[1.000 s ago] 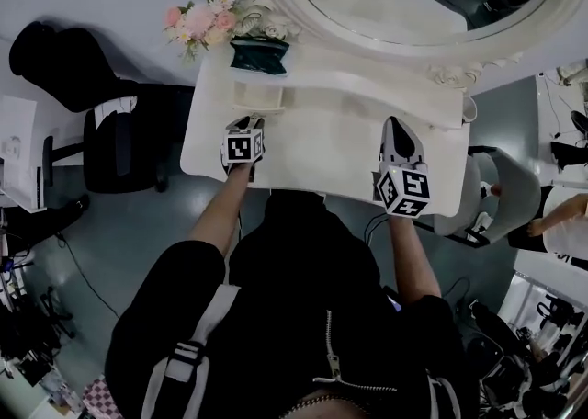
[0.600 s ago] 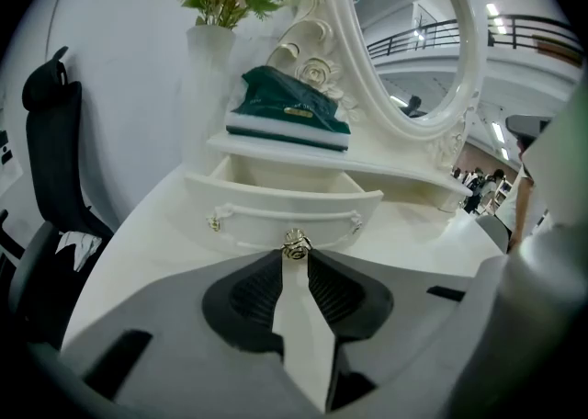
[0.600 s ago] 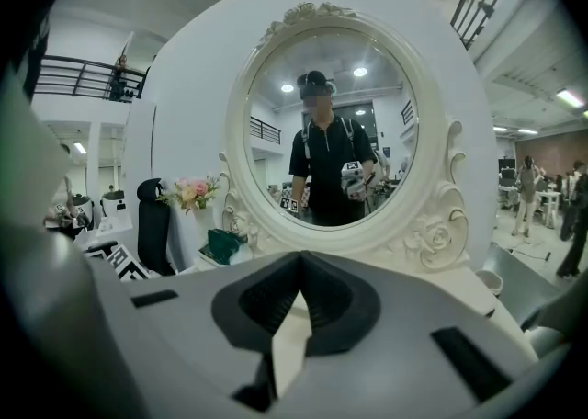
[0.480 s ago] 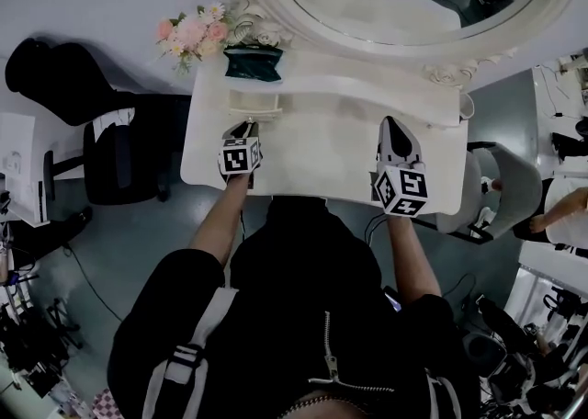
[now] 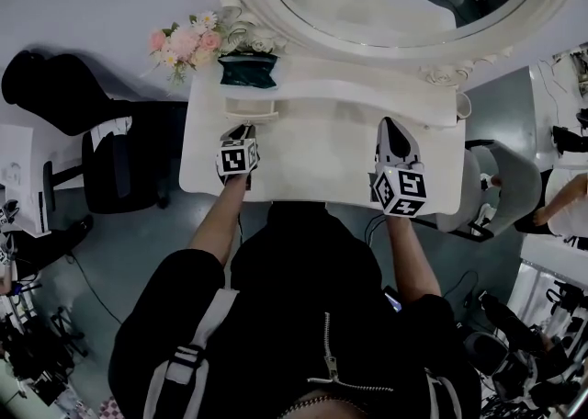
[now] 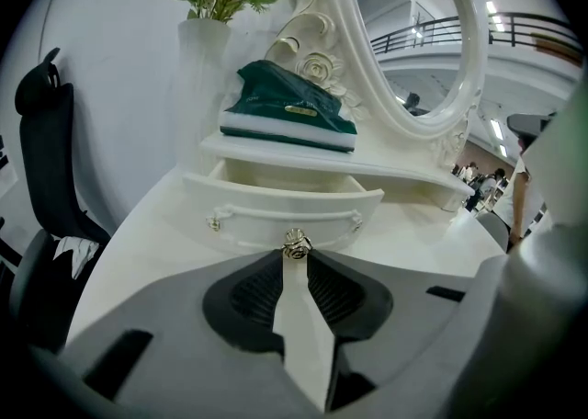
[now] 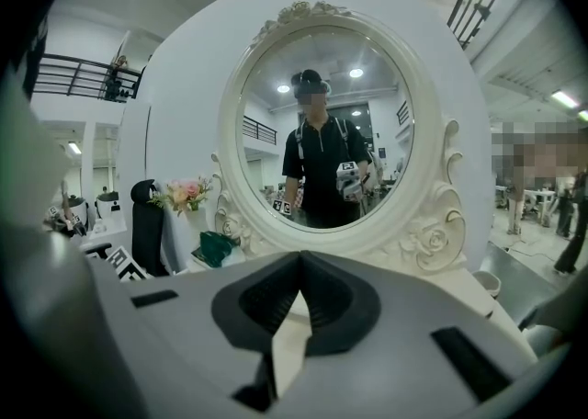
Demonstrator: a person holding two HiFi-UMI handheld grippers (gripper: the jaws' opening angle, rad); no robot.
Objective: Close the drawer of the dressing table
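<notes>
The white dressing table [image 5: 322, 155] has a small drawer [image 6: 285, 201] standing pulled out under its left shelf. A metal rose-shaped knob [image 6: 296, 244] sits at the middle of the drawer front. My left gripper [image 6: 296, 257] has just been closing with this knob between its tips, and the tips now press on it. In the head view the left gripper [image 5: 243, 130] touches the drawer [image 5: 250, 112] from the front. My right gripper [image 5: 393, 125] hovers over the right of the table top, shut and holding nothing; it points at the oval mirror [image 7: 322, 123].
A dark green pouch [image 6: 289, 114] lies on the shelf above the drawer. A vase of pink flowers [image 5: 184, 39] stands at the back left corner. A black chair [image 5: 119, 169] is left of the table, a white chair [image 5: 505, 189] to its right.
The head view has drifted slightly. Both grippers keep their places and the drawer stands as far out as before.
</notes>
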